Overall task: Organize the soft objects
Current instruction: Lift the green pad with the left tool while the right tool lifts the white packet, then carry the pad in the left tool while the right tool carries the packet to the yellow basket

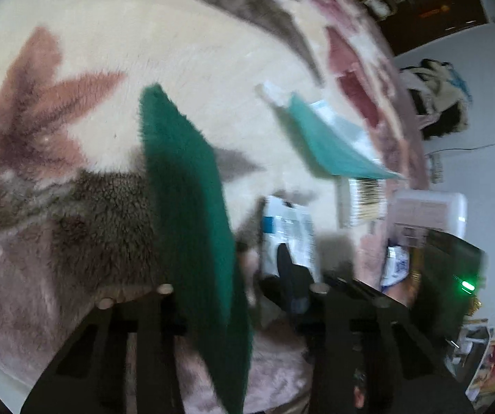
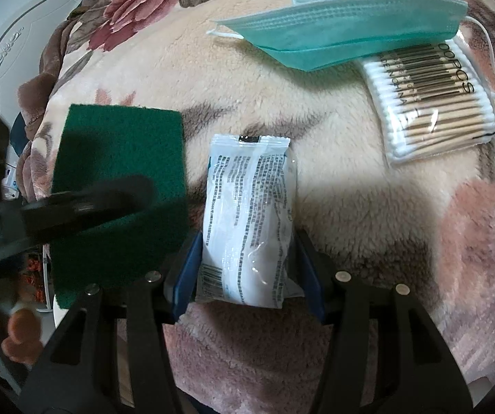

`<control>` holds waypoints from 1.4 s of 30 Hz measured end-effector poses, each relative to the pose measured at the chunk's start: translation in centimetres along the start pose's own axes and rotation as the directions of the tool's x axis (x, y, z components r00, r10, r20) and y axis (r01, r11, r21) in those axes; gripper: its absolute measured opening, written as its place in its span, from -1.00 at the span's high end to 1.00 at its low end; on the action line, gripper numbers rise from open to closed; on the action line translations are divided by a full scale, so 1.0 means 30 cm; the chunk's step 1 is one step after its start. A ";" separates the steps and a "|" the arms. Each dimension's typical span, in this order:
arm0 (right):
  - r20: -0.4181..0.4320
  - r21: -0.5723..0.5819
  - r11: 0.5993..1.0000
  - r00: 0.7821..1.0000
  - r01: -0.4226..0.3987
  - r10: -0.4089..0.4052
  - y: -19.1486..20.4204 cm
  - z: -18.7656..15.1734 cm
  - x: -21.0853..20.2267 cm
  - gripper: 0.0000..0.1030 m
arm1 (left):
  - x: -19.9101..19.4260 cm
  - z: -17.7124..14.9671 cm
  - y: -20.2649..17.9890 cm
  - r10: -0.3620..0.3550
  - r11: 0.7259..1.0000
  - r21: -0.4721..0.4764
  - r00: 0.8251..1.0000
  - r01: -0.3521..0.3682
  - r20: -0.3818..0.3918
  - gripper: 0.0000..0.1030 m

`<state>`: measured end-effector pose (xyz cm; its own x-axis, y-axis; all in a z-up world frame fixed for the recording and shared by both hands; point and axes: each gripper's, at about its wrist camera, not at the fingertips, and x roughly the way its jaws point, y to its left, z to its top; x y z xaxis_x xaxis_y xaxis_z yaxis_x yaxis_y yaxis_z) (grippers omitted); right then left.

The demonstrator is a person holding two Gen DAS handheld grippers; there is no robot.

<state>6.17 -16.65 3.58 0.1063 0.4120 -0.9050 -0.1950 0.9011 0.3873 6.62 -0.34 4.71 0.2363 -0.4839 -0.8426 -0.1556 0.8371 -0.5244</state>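
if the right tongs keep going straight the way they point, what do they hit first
Likely nothing new: the white packet already sits between the right tongs. Beyond it lies bare blanket, then the teal mask, though depth is unclear.

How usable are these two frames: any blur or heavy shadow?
Left wrist view: motion-smeared throughout; green scouring pad and face mask have soft edges. Right wrist view: sharper, print on the white packet resolves, but the left gripper is blurred and shadows the pad.

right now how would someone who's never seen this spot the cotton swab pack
On the floral plush blanket, look beside the teal pleated face mask, whose edge overlaps it. The clear cotton swab pack alone shows rows of wooden sticks under a black barcode.
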 end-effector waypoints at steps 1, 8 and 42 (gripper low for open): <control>-0.001 0.001 1.000 1.000 -0.002 0.002 -0.002 0.001 0.001 -0.06 | 0.019 0.004 0.003 0.015 1.000 -0.005 1.000 -0.015 -0.008 0.64; -0.003 -0.016 1.000 1.000 0.015 -0.015 0.009 0.012 0.005 -0.03 | 0.066 0.000 0.007 0.079 0.997 -0.012 0.997 -0.079 -0.019 0.87; 0.269 -0.046 0.991 0.957 0.127 -0.110 0.060 0.076 -0.470 0.17 | -0.276 0.027 -0.252 0.218 0.949 0.180 0.952 -0.259 0.215 0.89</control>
<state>6.55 -20.51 17.43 0.3859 0.3311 -0.8611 -0.2241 0.9391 0.2607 6.61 -2.44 15.75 0.3975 -0.2227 -0.8902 -0.0362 0.9655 -0.2578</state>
